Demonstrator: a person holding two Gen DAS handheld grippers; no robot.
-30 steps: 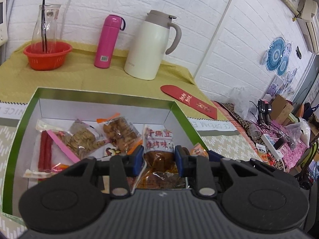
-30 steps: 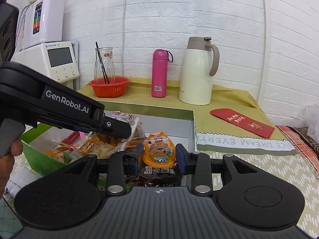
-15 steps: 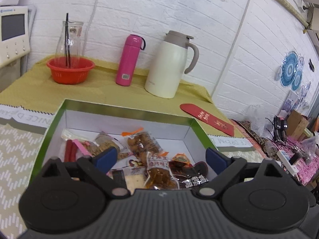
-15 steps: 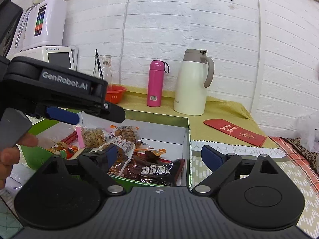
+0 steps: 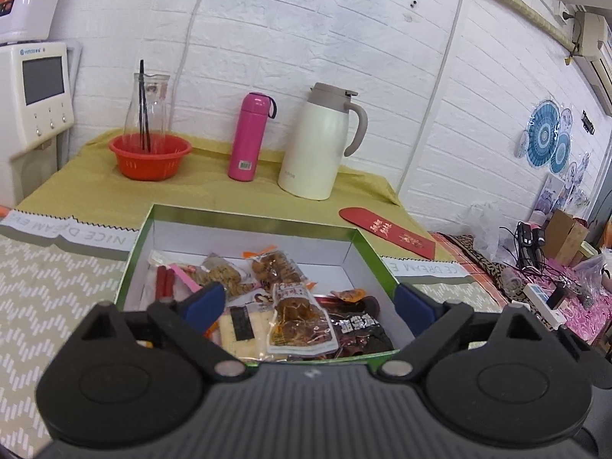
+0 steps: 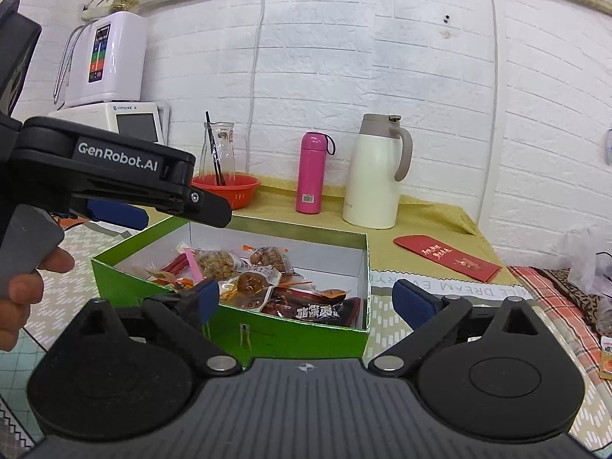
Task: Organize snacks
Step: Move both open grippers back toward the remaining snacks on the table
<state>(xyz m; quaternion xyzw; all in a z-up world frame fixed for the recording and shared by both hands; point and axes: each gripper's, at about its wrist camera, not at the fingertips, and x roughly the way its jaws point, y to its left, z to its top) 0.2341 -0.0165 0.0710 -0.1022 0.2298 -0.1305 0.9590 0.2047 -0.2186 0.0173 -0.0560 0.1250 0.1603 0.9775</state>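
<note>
Left wrist view: the left tongs (image 5: 308, 302) are seen spread wide with nothing between them, whereas a second ago they were pinched on a brown snack packet (image 5: 300, 321); that packet is now left lying in the green box (image 5: 376, 264), beside a dark packet (image 5: 357, 327) and in front of the other snacks. The box is set on the worktop (image 5: 57, 290), and it is viewed from farther back than before. In the right wrist view the right tongs (image 6: 306, 302) are likewise spread and empty; the orange packet (image 6: 332, 293) gripped by them a second ago is now seen resting in the box near its right wall. A pink bottle (image 5: 248, 137) and a white jug (image 5: 319, 141) are left standing behind the box, unchanged.
</note>
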